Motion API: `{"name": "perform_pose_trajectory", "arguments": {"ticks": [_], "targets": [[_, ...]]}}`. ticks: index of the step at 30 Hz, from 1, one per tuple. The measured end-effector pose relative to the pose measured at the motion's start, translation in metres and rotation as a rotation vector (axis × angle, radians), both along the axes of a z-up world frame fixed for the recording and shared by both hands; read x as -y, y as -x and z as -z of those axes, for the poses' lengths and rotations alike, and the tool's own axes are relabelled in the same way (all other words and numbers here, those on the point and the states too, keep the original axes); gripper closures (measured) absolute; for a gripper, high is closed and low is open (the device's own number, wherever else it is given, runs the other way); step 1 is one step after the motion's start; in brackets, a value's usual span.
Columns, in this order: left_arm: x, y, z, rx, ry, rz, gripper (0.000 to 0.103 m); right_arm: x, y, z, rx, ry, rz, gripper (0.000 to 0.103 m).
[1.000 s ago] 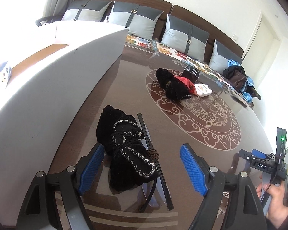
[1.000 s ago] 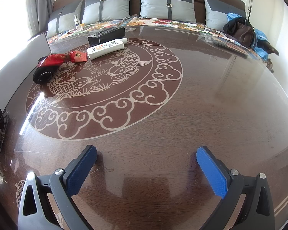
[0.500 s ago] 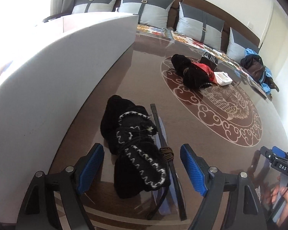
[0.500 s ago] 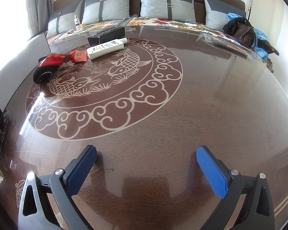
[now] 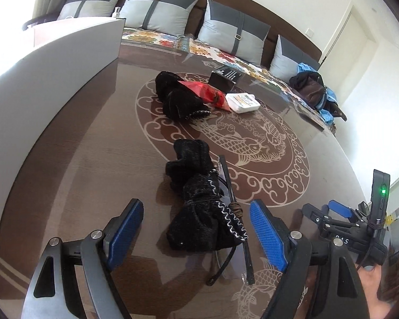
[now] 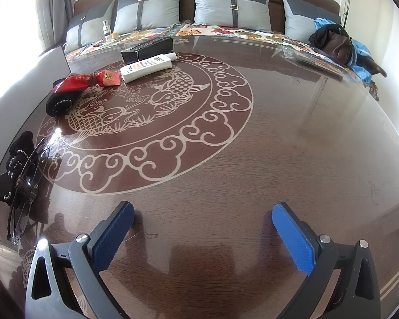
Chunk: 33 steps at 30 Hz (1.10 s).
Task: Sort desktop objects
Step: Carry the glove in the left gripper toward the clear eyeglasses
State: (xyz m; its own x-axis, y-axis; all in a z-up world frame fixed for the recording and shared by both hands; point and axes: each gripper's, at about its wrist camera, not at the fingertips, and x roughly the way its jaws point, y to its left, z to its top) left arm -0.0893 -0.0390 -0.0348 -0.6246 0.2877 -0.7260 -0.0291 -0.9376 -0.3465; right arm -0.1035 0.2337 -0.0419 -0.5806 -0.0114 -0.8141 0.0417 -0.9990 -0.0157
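Note:
A black knitted glove (image 5: 199, 207) with white stitching lies on the dark table, with a pair of glasses (image 5: 236, 220) and a brown hair tie (image 5: 235, 208) against it. My left gripper (image 5: 196, 223) is open and hovers around the glove's near end. A second black glove (image 5: 177, 97), a red packet (image 5: 204, 91), a white tube (image 5: 243, 103) and a black box (image 5: 223, 78) lie farther off. My right gripper (image 6: 203, 230) is open and empty over bare table; the glasses (image 6: 26, 183) show at its left edge.
A white box wall (image 5: 55, 61) stands along the table's left side. A sofa with grey cushions (image 6: 231, 8) and a dark bag (image 6: 332, 41) is behind the table. The right gripper also shows in the left wrist view (image 5: 340, 218).
My left gripper has swung right and pulled back a little, so the glove now sits centred between its fingers. The right gripper has hardly moved.

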Motion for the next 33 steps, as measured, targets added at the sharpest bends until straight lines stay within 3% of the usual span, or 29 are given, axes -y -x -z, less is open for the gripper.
{"name": "perform_pose_trajectory", "arguments": {"ticks": [6,15,19,25,29,33], "targets": [[0.024,-0.005,-0.009,-0.010,0.009,-0.049,0.022,0.000,0.000,0.000,0.000,0.000,0.000,0.000],[0.031,-0.007,-0.036,-0.093,0.020,-0.043,0.021,0.000,0.000,0.000,0.000,0.000,0.000,0.000],[0.019,0.013,-0.028,-0.024,0.026,0.027,0.021,0.000,0.000,0.000,0.000,0.000,0.000,0.000],[-0.008,0.036,0.000,0.090,0.205,0.042,0.020,0.000,0.000,0.000,0.000,0.000,0.000,0.000],[0.007,0.022,-0.009,0.065,0.259,-0.053,0.021,0.000,-0.001,0.000,0.000,0.000,0.000,0.000],[0.016,0.014,-0.020,0.031,0.204,-0.018,0.021,0.000,0.000,0.000,0.000,0.000,0.000,0.000]]}}
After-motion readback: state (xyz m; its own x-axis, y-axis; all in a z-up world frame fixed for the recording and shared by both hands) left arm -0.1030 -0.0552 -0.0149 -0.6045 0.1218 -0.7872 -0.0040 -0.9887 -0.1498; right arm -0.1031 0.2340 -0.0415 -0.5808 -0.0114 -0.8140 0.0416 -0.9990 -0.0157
